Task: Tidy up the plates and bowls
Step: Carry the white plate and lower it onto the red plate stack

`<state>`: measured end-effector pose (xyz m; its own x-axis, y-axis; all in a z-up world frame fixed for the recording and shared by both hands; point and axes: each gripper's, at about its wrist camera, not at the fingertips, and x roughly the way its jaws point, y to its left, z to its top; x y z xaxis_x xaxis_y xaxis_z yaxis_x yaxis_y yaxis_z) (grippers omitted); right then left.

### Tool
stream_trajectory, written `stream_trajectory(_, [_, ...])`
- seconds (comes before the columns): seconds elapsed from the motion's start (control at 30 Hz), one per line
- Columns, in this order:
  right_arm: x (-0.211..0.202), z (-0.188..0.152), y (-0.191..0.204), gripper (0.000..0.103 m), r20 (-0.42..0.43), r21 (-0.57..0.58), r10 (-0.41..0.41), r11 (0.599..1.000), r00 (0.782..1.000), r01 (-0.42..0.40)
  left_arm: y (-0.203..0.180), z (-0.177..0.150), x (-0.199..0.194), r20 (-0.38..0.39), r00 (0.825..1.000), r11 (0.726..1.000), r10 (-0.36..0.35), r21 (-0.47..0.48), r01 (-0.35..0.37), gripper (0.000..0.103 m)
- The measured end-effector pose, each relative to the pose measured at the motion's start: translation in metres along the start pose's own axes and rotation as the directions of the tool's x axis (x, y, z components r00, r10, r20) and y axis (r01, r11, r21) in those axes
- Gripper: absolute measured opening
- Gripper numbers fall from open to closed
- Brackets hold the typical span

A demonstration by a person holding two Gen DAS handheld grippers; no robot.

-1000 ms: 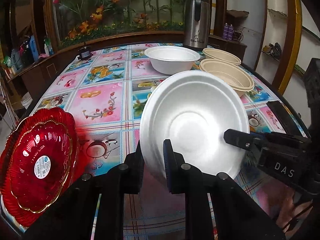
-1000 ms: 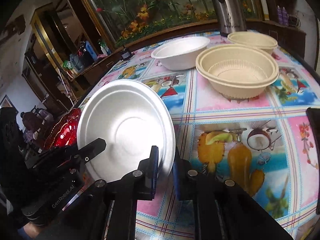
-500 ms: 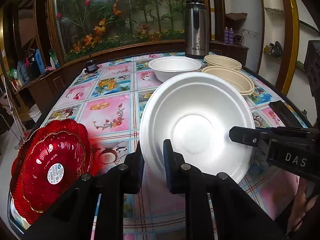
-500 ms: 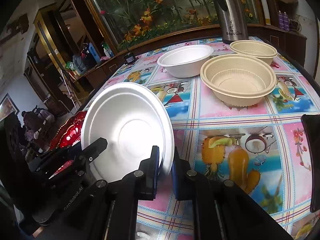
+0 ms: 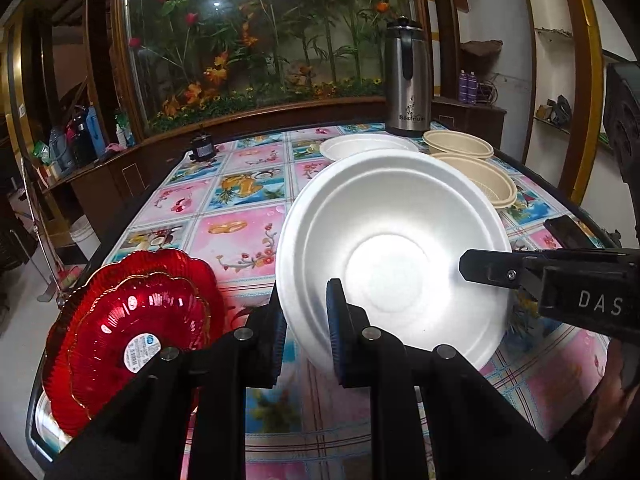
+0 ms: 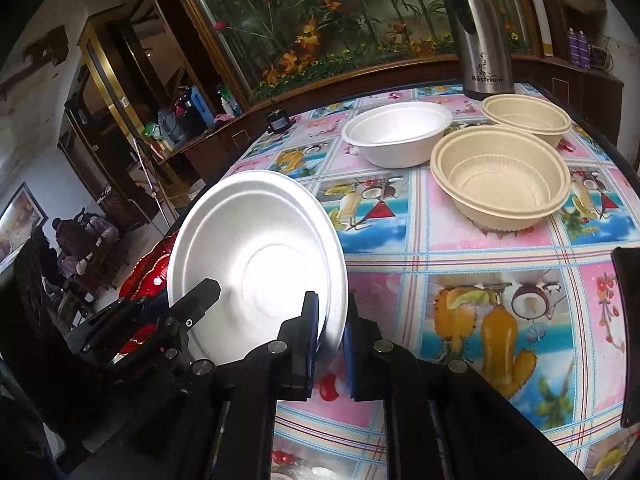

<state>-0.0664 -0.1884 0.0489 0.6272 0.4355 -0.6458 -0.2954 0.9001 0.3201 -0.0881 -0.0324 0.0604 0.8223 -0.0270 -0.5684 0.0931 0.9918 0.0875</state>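
A white foam plate (image 5: 394, 264) was held tilted above the counter (image 6: 500, 280), its rim pinched on two sides: the left gripper (image 5: 306, 326) had its jaws pressed onto the lower left edge, and the right gripper (image 6: 330, 346) had its jaws clamped on the opposite edge. In each wrist view the other gripper could be seen reaching in at the plate's far side.

The sorting was judged to be only partly done. Two red glass plates (image 5: 132, 328) were already nested at the near left corner of the counter. At the far end a white foam bowl (image 6: 398, 134) stood alone, with one beige bowl (image 6: 500, 178) just beside it and a second beige bowl (image 6: 528, 118) behind; these were not yet stacked, and the held plate had not been set down anywhere.

The counter was covered with a glossy cloth printed in pink and blue fruit-and-flower squares. A steel thermos jug (image 6: 478, 32) stood at the back edge, before a large glass case of artificial flowers (image 5: 260, 32) framed in dark wood. A small dark object (image 5: 202, 146), too small to identify, sat near the far left edge.
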Motion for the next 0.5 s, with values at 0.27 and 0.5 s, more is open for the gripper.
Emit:
stream_trajectory(0.27, [0.008,0.017,0.036,0.011,-0.021,-0.069,0.032,0.997,0.999,-0.033,0.036,0.006,-0.014,0.017,0.999,0.997,0.044,-0.066,-0.043,0.015])
stream_trajectory(0.5, [0.032,0.029,0.086,0.011,-0.076,-0.147,0.104,0.983,0.992,-0.114,0.084,-0.003,-0.025,0.012,0.991,0.98,0.137,-0.149,-0.133,0.015])
